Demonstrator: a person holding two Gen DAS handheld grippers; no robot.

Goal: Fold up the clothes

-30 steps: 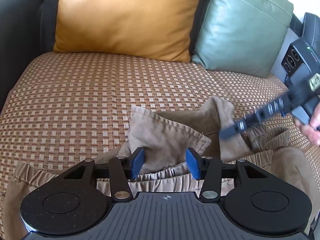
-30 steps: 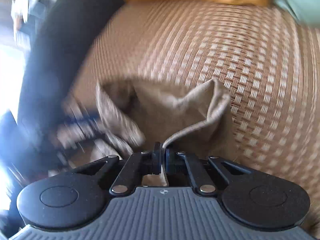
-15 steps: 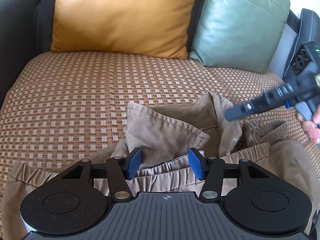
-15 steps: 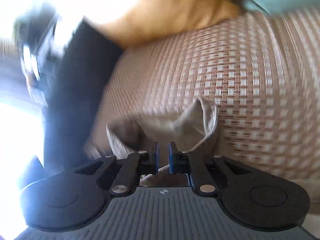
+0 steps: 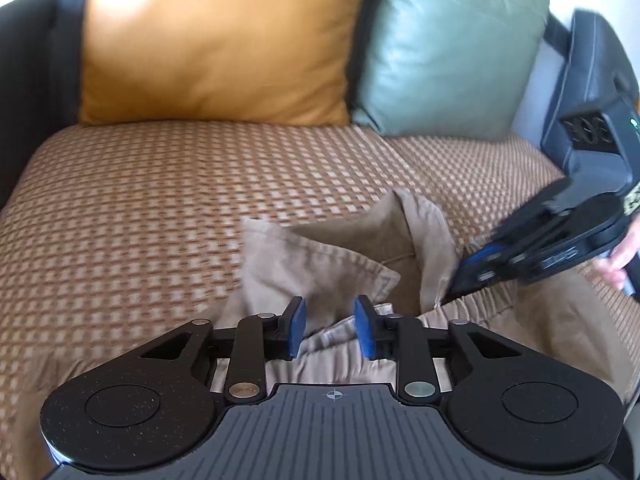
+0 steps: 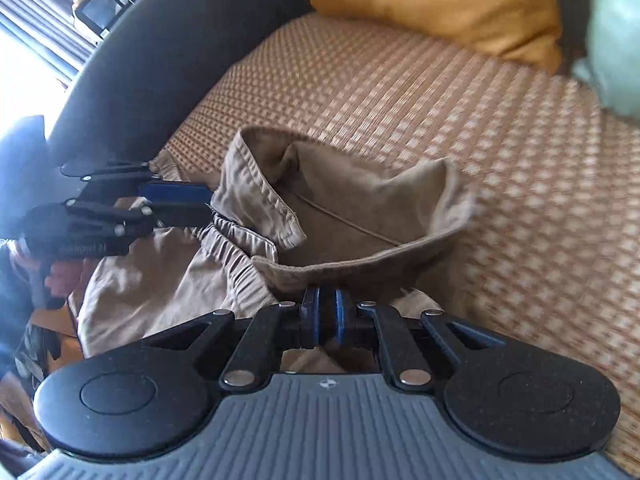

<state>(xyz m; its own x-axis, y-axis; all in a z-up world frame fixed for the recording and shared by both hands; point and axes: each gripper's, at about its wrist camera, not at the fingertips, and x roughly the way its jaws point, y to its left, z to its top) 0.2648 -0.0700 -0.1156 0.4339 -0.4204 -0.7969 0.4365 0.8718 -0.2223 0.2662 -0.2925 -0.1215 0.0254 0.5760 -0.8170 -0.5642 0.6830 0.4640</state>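
The fingers of the left gripper (image 5: 328, 332), just closing, straddle without pinching the elastic waistband of the crumpled tan cotton trousers (image 5: 320, 272) on the sofa; the right gripper (image 6: 325, 316) pinches the hem just ahead.

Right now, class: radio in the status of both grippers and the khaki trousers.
Left gripper jaws closing, trousers between, not clamped. Right gripper shut on trouser hem. Nothing in the way.

Bright daylight, motion blur, fisheye warp

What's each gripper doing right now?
Left gripper: open, just been closing, trousers between its fingers.
Right gripper: shut on the trousers' edge.
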